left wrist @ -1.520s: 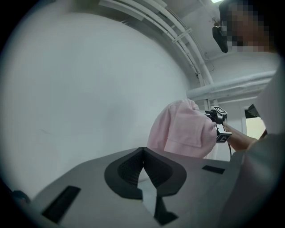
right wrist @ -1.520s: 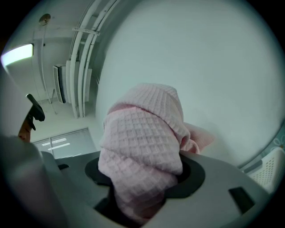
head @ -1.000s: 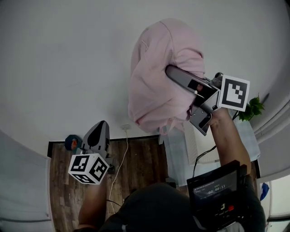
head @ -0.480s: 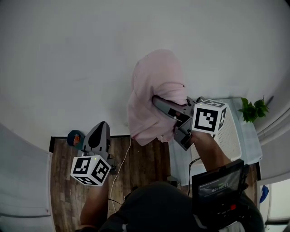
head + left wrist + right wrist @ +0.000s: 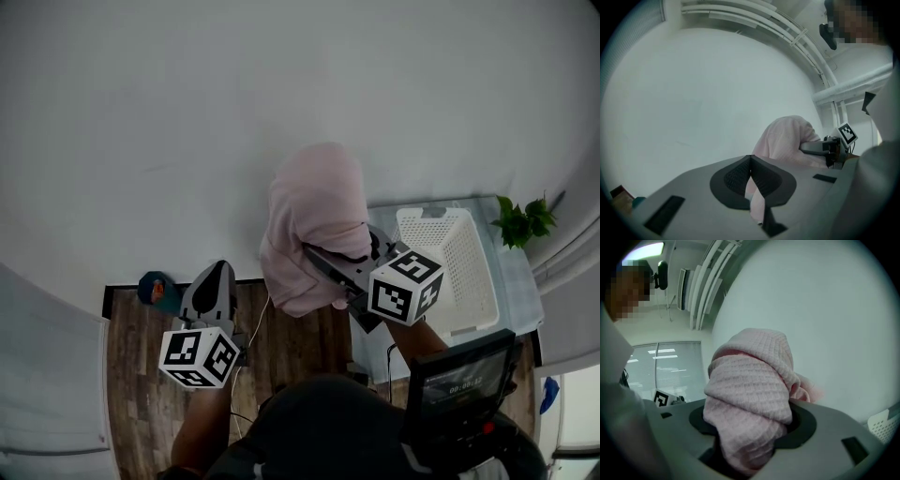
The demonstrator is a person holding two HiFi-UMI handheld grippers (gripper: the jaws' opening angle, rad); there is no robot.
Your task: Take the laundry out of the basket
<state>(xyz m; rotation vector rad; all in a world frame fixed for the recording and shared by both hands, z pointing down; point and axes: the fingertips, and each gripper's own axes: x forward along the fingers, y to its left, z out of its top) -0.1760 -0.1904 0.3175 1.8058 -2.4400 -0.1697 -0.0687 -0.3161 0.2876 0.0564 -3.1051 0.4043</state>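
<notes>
Right tool (image 5: pixel 749 430) is clamped on a pink waffle-knit cloth (image 5: pixel 750 376). A thick wad of fabric sits between the pads, so the jaws stand partly apart around it. The cloth bulges up over the tool's nose and spills down on both sides.

Head view: the cloth hangs in the air off the right tool, in front of the white wall (image 5: pixel 187 112). It is outside the laundry basket (image 5: pixel 448 267) and to its left, above the edge where the wooden floor (image 5: pixel 141 375) meets the desk (image 5: pixel 514 281). The basket is white and perforated, and it sits on the pale desk just right of the right tool's marker cube (image 5: pixel 405 286).

Left tool (image 5: pixel 751 161) has its pads meeting at the tips, with nothing gripped. The pink visible past them is the same cloth further off. In the head view this tool sits low left over the floor, well apart from the cloth, pointing at the wall.

Other items:
- Potted plant (image 5: pixel 520 223) at the desk's far right corner.
- White cable (image 5: pixel 251 328) running across the floor.
- Small teal-and-orange object (image 5: pixel 155 291) at the wall base; can't tell what it is.
- Screen (image 5: pixel 461 386) mounted at the person's chest.
</notes>
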